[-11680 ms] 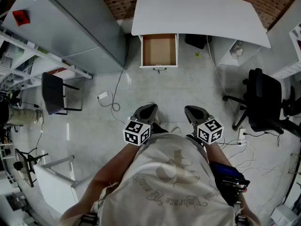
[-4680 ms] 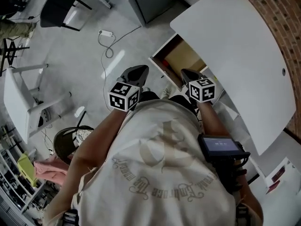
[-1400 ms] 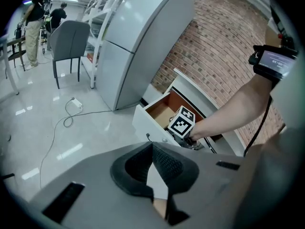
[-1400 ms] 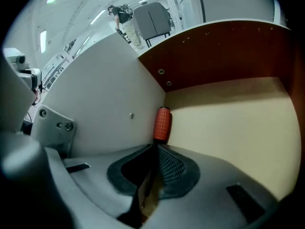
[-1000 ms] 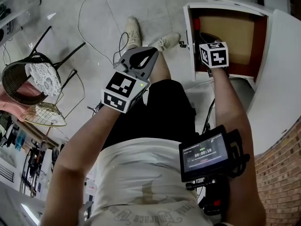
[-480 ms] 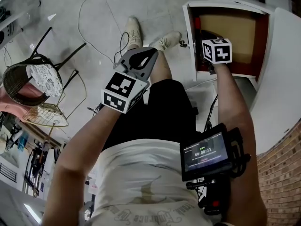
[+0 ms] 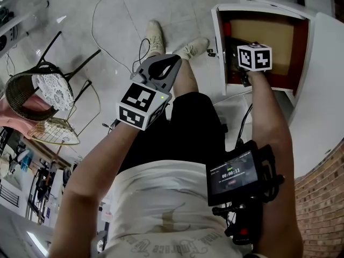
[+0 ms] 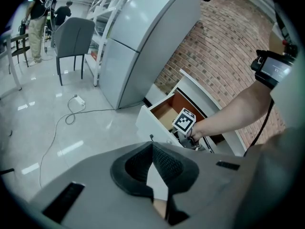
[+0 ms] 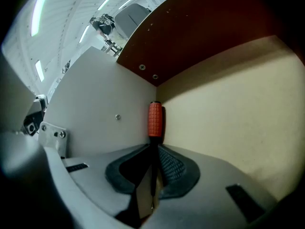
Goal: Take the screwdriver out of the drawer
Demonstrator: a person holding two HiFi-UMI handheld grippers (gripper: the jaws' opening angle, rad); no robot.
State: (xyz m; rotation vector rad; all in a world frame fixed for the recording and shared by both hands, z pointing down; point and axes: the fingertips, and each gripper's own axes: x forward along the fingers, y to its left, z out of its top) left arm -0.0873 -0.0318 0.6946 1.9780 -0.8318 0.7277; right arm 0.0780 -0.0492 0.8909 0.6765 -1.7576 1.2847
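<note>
The white drawer (image 7: 217,47) stands pulled out from under the desk, with a bare tan floor (image 9: 238,109). A screwdriver with a ribbed red handle (image 9: 155,119) lies in the corner along the drawer's white front wall. My right gripper (image 9: 153,151) is down inside the drawer, shut on the screwdriver's dark shaft, with the handle sticking out past the jaw tips. In the head view its marker cube (image 7: 254,56) hides the jaws. My left gripper (image 7: 173,62) hangs over the person's thigh, outside the drawer, shut and holding nothing (image 8: 152,146).
The white desk top (image 7: 322,90) overhangs the drawer on the right. The person's shoes (image 7: 156,34) stand on the grey floor beside a loose cable (image 7: 107,15). A wicker chair (image 7: 40,87) is at the left. A grey cabinet (image 8: 143,42) and a brick wall (image 8: 228,42) stand behind.
My right gripper has shifted slightly to the right and a little further back inside the drawer over the last second. The left gripper has barely moved.
</note>
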